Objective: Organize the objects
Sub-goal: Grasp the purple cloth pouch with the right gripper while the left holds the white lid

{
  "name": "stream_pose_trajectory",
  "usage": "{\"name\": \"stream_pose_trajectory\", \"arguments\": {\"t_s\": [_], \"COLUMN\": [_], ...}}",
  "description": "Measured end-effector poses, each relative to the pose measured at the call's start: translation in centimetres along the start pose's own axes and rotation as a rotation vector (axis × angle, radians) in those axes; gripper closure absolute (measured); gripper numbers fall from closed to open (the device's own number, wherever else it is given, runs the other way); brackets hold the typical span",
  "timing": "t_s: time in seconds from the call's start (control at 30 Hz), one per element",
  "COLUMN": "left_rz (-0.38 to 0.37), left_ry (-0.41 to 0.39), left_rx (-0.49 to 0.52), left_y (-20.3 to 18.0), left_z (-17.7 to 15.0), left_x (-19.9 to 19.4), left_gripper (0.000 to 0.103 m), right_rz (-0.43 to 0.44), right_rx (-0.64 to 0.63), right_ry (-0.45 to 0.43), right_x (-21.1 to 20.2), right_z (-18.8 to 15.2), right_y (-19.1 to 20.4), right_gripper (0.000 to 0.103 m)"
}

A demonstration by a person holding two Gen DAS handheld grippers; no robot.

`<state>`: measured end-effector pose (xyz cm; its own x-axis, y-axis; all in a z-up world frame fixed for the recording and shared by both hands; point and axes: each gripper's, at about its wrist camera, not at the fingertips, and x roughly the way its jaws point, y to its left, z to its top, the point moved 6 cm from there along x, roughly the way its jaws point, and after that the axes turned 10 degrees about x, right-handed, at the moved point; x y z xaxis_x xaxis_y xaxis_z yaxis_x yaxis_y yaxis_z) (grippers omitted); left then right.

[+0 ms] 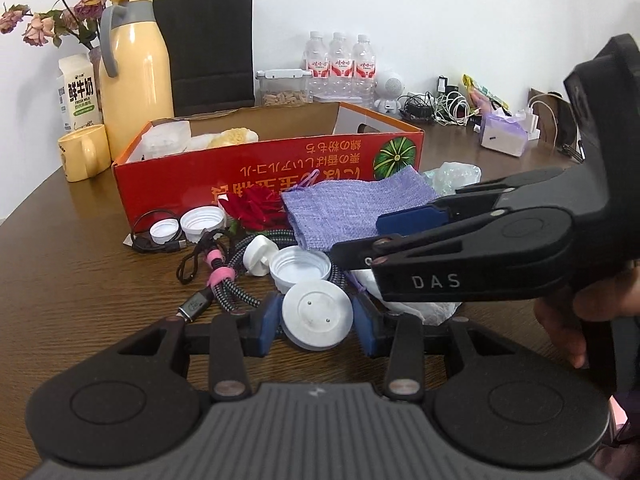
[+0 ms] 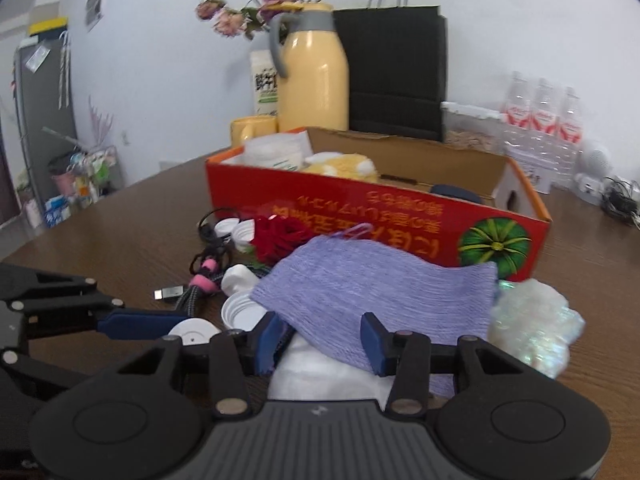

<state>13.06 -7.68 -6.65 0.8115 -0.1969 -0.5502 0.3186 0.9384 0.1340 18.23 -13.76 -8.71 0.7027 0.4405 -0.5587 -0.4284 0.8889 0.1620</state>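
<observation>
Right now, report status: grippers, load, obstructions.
Left gripper shut on white round lid. Right gripper open over lilac knit pouch, nothing held. Cables and caps crowd the red box front.

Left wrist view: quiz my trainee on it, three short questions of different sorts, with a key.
1. True or false: the left gripper grips a white disc.
2. What colour is the jug behind the red box? A yellow, B green, C blue.
3. Fill in: ___ water bottles stand by the wall.

Key: 1 true; 2 A; 3 three.
</observation>
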Motion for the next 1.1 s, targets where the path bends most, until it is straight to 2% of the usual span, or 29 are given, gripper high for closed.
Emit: {"name": "stream_pose_trajectory", "arguments": {"t_s": [0.27, 0.53, 0.57, 0.6, 0.67, 0.73, 0.83, 0.93, 1.1], "left_rz": [-0.026, 0.058, 0.075, 0.093, 0.129, 0.150, 0.171, 0.176, 0.172], "left_ry": [-0.039, -0.076, -0.081, -0.084, -0.090, -0.091, -0.097, -0.104, -0.102], "left_rx": [-0.097, -0.149, -0.151, -0.150, -0.147, -0.143, -0.136, -0.131, -0.134], "left_y": [1.7, 4.6, 5.0, 5.3, 6.0, 6.5, 7.0, 7.3, 7.7], "left_z": [0.2, 0.6, 0.7, 0.8, 0.8, 0.9, 0.9, 1.0, 1.1], "left_x": [-1.0, -2.8, -2.9, -3.0, -3.1, -3.0, -2.9, -2.6, -2.1], "left_gripper": [0.063, 0.063, 0.063, 0.063, 0.063, 0.063, 0.063, 0.063, 0.063], "right_rz": [0.011, -0.006, -0.011, -0.021, -0.052, -0.084, -0.143, -0.144, -0.119], "right_rx": [0.008, 0.002, 0.010, 0.023, 0.055, 0.073, 0.089, 0.095, 0.171], "right_ry": [0.016, 0.004, -0.008, -0.025, -0.064, -0.086, -0.058, 0.005, 0.044], "right_x": [0.5, 0.1, -0.1, -0.4, -0.9, -1.0, 0.0, 1.6, 2.7], "right_z": [-0.2, -0.1, 0.0, 0.2, 0.8, 1.3, 1.5, 1.1, 0.7], "right_y": [-0.1, 0.1, 0.0, -0.2, -0.8, -1.5, -2.6, -3.1, -4.4], "right_gripper": [0.059, 0.058, 0.053, 0.040, 0.024, 0.022, 0.015, 0.011, 0.004]}}
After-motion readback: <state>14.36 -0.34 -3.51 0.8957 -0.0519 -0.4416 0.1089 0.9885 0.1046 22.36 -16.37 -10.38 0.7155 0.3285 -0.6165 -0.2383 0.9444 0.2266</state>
